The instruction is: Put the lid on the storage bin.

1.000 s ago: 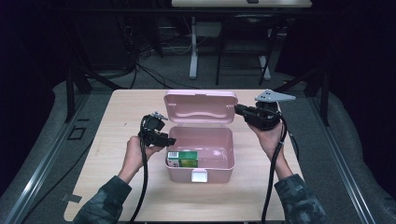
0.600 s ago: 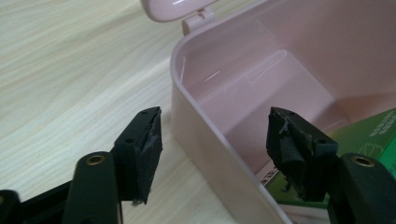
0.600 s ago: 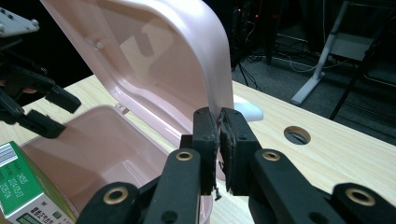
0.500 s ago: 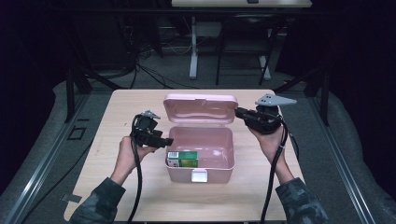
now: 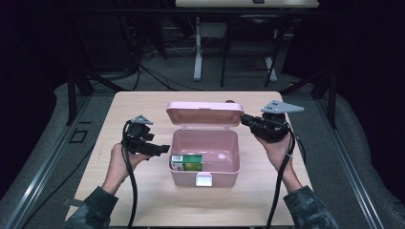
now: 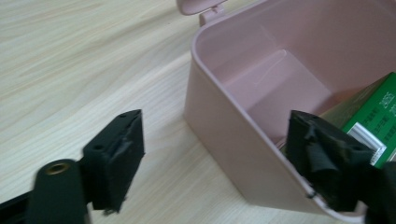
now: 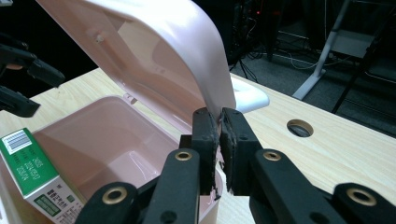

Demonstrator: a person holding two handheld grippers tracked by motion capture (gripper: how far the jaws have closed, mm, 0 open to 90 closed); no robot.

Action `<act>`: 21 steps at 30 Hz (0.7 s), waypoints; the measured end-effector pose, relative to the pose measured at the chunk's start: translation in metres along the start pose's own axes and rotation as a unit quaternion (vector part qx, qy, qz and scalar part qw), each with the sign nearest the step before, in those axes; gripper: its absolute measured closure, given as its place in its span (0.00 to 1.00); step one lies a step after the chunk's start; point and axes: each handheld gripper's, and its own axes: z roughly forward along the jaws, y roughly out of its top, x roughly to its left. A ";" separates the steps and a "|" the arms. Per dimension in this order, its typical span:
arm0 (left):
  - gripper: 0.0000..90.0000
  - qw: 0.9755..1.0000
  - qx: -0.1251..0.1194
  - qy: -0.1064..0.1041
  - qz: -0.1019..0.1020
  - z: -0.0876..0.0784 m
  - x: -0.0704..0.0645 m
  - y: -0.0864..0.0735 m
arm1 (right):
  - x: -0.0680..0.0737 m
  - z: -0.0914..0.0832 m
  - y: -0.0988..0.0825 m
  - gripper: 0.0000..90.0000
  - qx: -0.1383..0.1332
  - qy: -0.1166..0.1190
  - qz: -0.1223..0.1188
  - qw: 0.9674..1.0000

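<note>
On the counter, a pink box sits with its lid raised and a green carton lying inside, against the box's near-left wall. Right tongs are clamped on the lid's edge, holding it up at the box's right rear corner. Left tongs, just left of the box, have just been opening and now stand apart with nothing pressed between them; one jaw hangs outside the box's wall, the other over its rim by the carton.

The likeliest trouble: the thin lid edge slips from the right tongs' narrow pinch and the lid drops onto the left tongs or the carton. A pull on the lid could also drag or tip the light box, since nothing pins it down. With a jaw astride the wall, the left tongs could snag the rim and shove the box as they move off.
</note>
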 end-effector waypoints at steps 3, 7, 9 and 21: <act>0.15 1.000 -0.001 0.002 -0.001 -0.003 0.003 -0.005 | 0.002 -0.001 -0.001 0.93 0.002 0.000 0.001 1.000; 0.08 1.000 -0.001 0.004 -0.001 -0.008 0.007 -0.012 | 0.004 -0.004 -0.004 0.93 0.005 0.003 0.002 1.000; 0.08 1.000 -0.002 0.006 -0.003 -0.011 0.008 -0.015 | 0.005 -0.005 -0.005 0.93 0.008 0.003 0.001 1.000; 0.07 1.000 0.010 0.021 -0.011 -0.020 0.021 -0.044 | 0.012 -0.011 -0.013 0.92 0.018 0.008 0.010 1.000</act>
